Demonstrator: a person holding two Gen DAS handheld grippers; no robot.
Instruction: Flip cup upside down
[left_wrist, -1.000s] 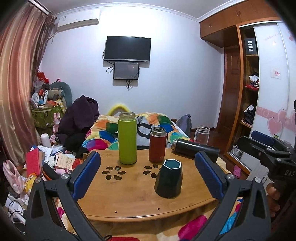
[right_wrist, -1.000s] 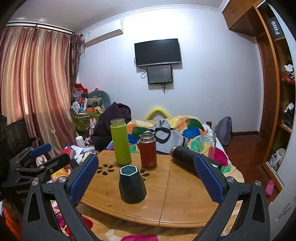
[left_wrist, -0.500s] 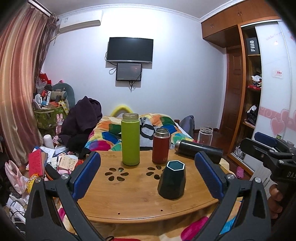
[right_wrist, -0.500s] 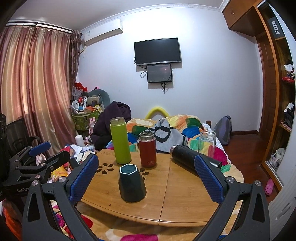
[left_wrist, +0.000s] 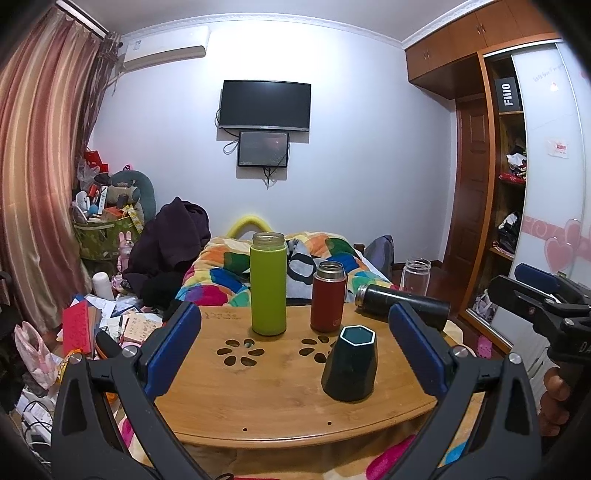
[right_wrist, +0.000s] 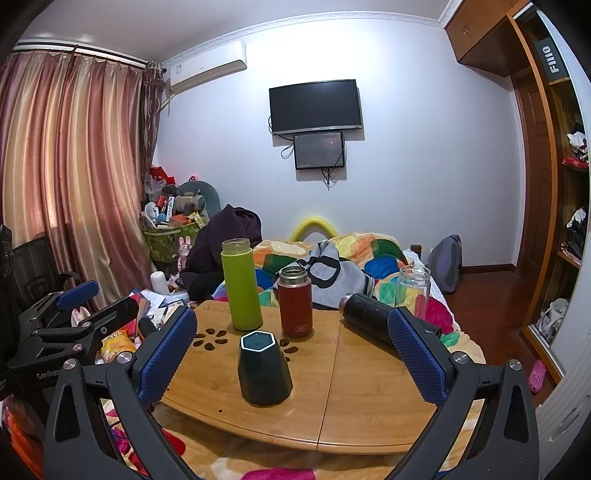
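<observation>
I see a wooden desk (left_wrist: 258, 398) carrying a green bottle (left_wrist: 268, 283) and red flask (left_wrist: 328, 296), both upright and lidless. Black flask (left_wrist: 402, 301) lies on its side at the desk's right edge. Clear glass jar (left_wrist: 416, 276) stands behind it. Bed with colourful quilt (right_wrist: 373, 258) beyond; TV (right_wrist: 314, 106) on the wall.

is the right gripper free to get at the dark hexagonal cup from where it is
Probably yes. The right gripper is open and holds nothing, and the dark cup stands between its fingers' line of sight with bare table before it. The red flask stands behind the cup, not in the way.
</observation>
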